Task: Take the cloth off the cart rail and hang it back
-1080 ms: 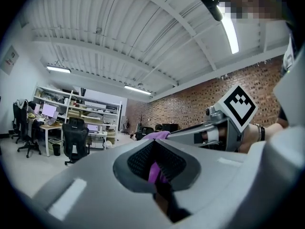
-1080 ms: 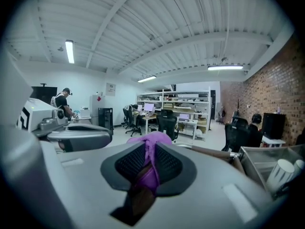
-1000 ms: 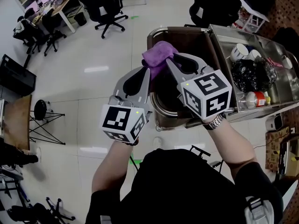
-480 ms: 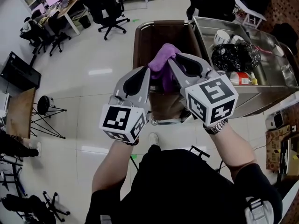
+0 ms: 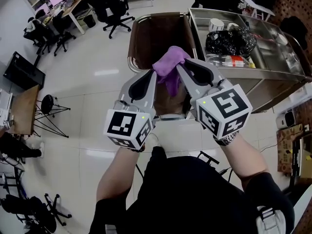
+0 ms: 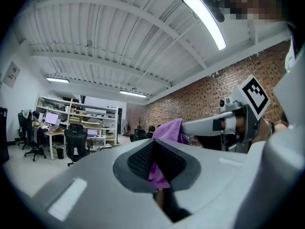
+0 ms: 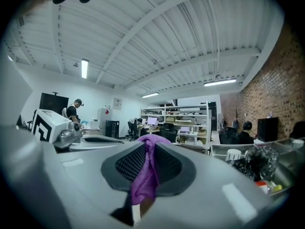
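Head view has both grippers meeting at the purple cloth [image 5: 169, 67], which hangs in the air between their tips. It is clear of the cart [image 5: 263, 84] and above the brown bag [image 5: 161, 38] at the cart's end, whose rail [image 5: 130, 52] curves round that bag. The left gripper [image 5: 155, 72] is clamped tight on one bunched edge. The right gripper [image 5: 179, 65] pinches a thicker fold, its jaws parted only by the fabric. Each gripper view shows purple squeezed between the dark pads. Two holds side by side look meant to keep the cloth gathered and lifted free, ready to be spread and draped over the rail. Both forearms reach forward from the person's chest, wrists close. The grippers sit roughly level and angled inward so the tips nearly touch, marker cubes facing back.
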Tool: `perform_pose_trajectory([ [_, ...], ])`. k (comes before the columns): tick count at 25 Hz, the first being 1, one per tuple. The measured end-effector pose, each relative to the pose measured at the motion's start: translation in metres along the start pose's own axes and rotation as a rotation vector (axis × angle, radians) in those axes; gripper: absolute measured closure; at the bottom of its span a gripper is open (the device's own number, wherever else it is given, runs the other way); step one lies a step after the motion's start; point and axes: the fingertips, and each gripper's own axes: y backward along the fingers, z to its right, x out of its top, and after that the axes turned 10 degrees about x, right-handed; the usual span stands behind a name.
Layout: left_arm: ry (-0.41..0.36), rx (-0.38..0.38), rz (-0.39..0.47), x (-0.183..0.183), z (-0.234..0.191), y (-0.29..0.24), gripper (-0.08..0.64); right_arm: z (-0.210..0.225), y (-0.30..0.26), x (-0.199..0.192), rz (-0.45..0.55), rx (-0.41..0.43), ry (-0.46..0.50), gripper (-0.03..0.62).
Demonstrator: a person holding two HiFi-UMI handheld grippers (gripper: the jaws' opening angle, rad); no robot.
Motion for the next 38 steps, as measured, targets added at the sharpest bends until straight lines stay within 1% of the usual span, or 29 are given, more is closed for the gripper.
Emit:
perform_pose_trajectory([
  [7, -0.019, -0.009, -0.005, 0.003, 0.03, 0.026, 0.559, -0.022, 0.043, -0.005, 0.024, -0.003, -0.006, 0.537],
  [12, -0.03, -0.025, -0.005, 0.002, 0.032, 0.051, 0.56, -0.05, 0.054, -0.02, 0.039, -0.004, -0.016, 0.537],
  [16, -0.03, -0.047, -0.007, 0.003, 0.037, 0.064, 0.56, -0.064, 0.06, -0.023, 0.044, -0.016, -0.017, 0.537],
  [21, -0.029, -0.074, -0.001, 0.01, 0.032, 0.075, 0.56, -0.078, 0.056, -0.022, 0.045, -0.042, -0.016, 0.537],
  [31, -0.019, -0.126, 0.0, 0.011, 0.024, 0.086, 0.56, -0.095, 0.047, -0.024, 0.033, -0.091, -0.01, 0.537],
  [38, -0.046, -0.16, -0.003, 0.007, 0.022, 0.09, 0.56, -0.1, 0.042, -0.026, 0.026, -0.111, -0.01, 0.537],
])
